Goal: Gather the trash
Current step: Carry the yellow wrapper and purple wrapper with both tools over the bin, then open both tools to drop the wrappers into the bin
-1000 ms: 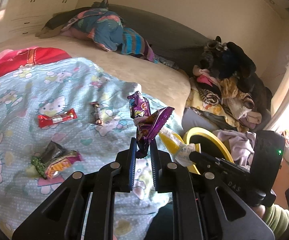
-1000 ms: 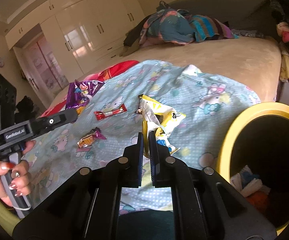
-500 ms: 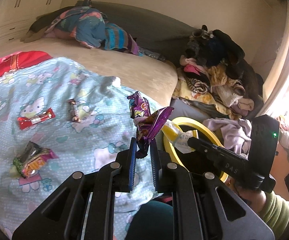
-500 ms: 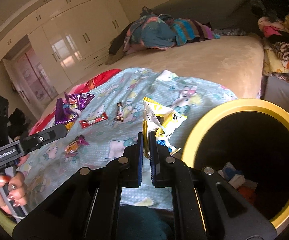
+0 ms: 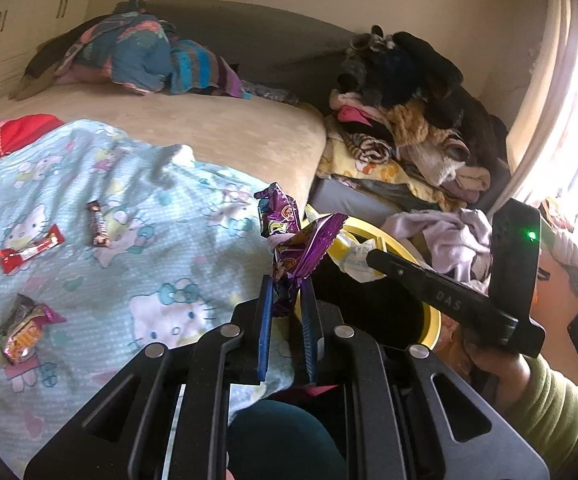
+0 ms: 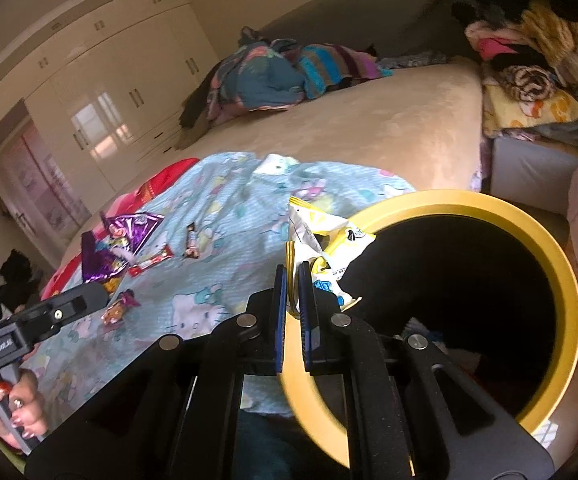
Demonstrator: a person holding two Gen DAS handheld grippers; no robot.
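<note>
Left claw (image 5: 287,300): clenched on purple snack wrapper (image 5: 301,246), held beside the bin rim. Right claw (image 6: 295,280): clenched on yellow-white chip bag (image 6: 321,248), held at the edge of the yellow-rimmed bin (image 6: 561,264). On the blue cartoon-print blanket (image 5: 161,248): red wrapper (image 5: 29,249), dark candy bar (image 5: 97,224), crumpled multicolour wrapper (image 5: 23,330).

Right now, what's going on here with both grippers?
A person is clearing snack wrappers off the bed. The left gripper has its jaws shut on a purple wrapper; the right gripper is shut on a yellow-and-white snack bag. Both are near the yellow-rimmed bin. A red wrapper and other wrappers lie on the blanket.
</note>
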